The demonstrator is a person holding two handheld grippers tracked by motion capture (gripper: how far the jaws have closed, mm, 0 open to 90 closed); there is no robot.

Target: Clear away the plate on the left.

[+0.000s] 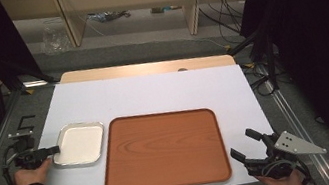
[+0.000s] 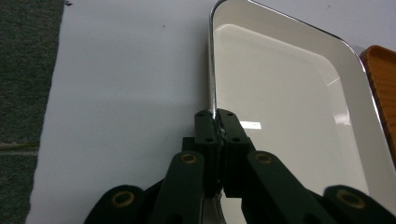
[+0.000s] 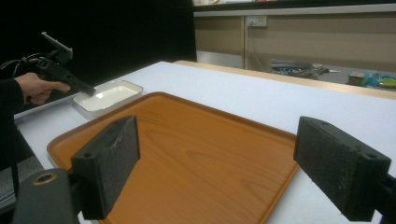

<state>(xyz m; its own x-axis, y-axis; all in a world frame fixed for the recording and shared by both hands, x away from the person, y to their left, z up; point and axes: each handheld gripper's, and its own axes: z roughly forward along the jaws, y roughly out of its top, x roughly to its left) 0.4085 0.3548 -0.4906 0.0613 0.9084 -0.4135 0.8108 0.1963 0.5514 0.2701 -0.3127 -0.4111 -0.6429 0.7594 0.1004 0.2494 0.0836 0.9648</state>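
1. Left gripper view showed the small white tray [image 2: 289,107], a shallow rectangular dish with rounded corners, a glossy cream inside and a thin shiny metal rim.
2. Its near rim ran straight into the left gripper [image 2: 217,122], whose black jaws were pinched together on that edge.
3. High view placed the small white tray [image 1: 80,144] at the left of the white table [image 1: 152,92], lying flat, just beside the big wooden tray [image 1: 162,151].
4. That wooden tray was orange-brown with a raised lip and rounded corners, and had nothing on it.
5. At the table's left edge, the left gripper [image 1: 55,150] came in level from a hand [image 1: 31,173].
6. Near the front right corner, the right gripper [image 1: 246,143] rested with its jaws spread wide, holding nothing.
7. Right gripper view showed its two black pads well apart over the wooden tray [image 3: 187,154].
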